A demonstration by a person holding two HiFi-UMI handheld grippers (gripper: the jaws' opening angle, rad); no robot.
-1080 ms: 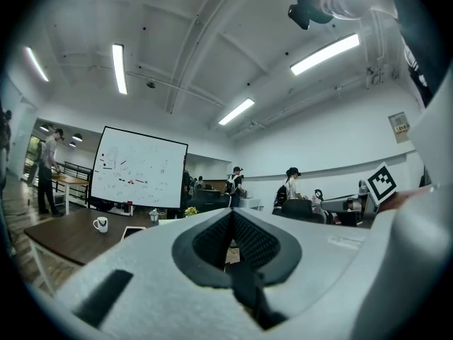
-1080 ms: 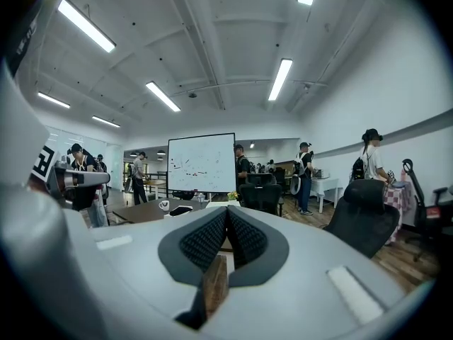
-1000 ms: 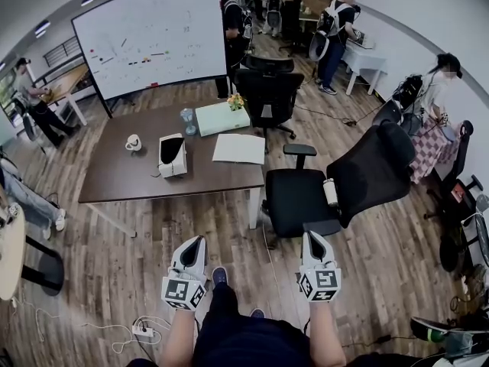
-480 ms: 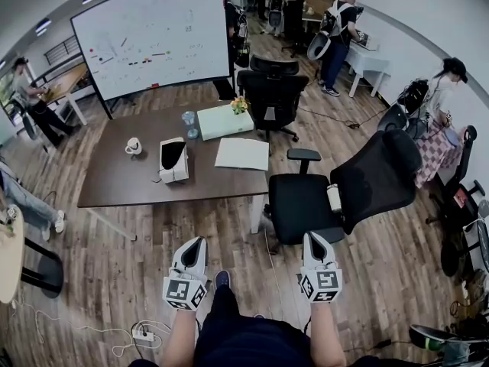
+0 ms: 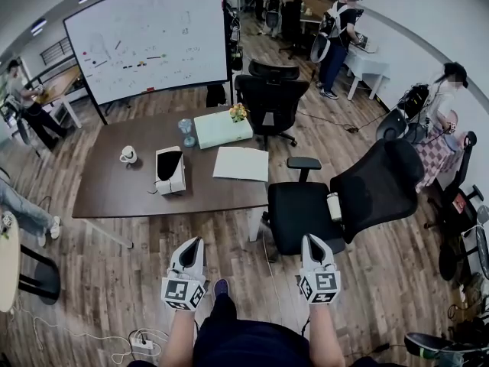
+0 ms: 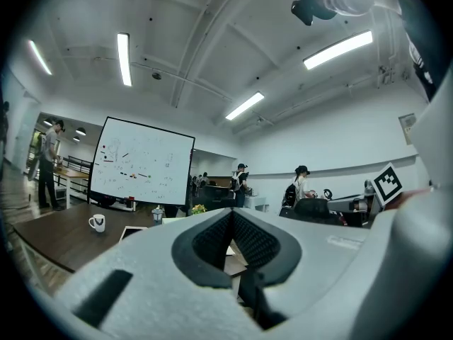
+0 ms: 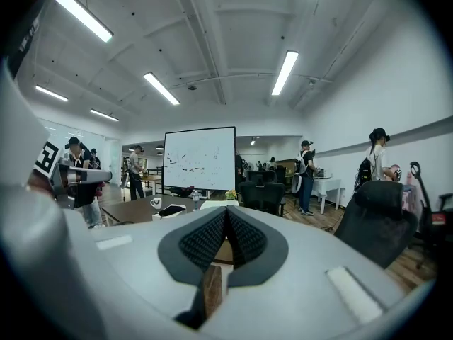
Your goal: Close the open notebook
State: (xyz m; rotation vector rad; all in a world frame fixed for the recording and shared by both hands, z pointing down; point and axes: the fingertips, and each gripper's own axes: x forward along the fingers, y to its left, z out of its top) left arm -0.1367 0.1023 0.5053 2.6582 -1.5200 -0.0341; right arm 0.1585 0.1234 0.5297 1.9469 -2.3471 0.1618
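The open notebook [image 5: 241,164] lies flat, white pages up, on the right end of the brown table [image 5: 114,193]. Both grippers are held low in front of me, well short of the table and over the wooden floor. In the head view the left gripper [image 5: 196,241] points at the table's near edge with its jaws together, empty. The right gripper [image 5: 309,238] points at the black office chair [image 5: 306,205], also shut and empty. In the left gripper view the left gripper [image 6: 231,212] shows its pads meeting, and so does the right gripper [image 7: 226,209] in its own view.
On the table stand a white mug [image 5: 128,155], a white box with a dark opening [image 5: 170,171], a glass [image 5: 186,131] and a pale green box [image 5: 221,128] with flowers. Another black chair [image 5: 267,98] and a whiteboard [image 5: 149,33] stand behind. Several people are in the background.
The table and notebook sit slightly lower and nearer in the head view, so I have moved a little closer. Both grippers keep their place and stay shut.
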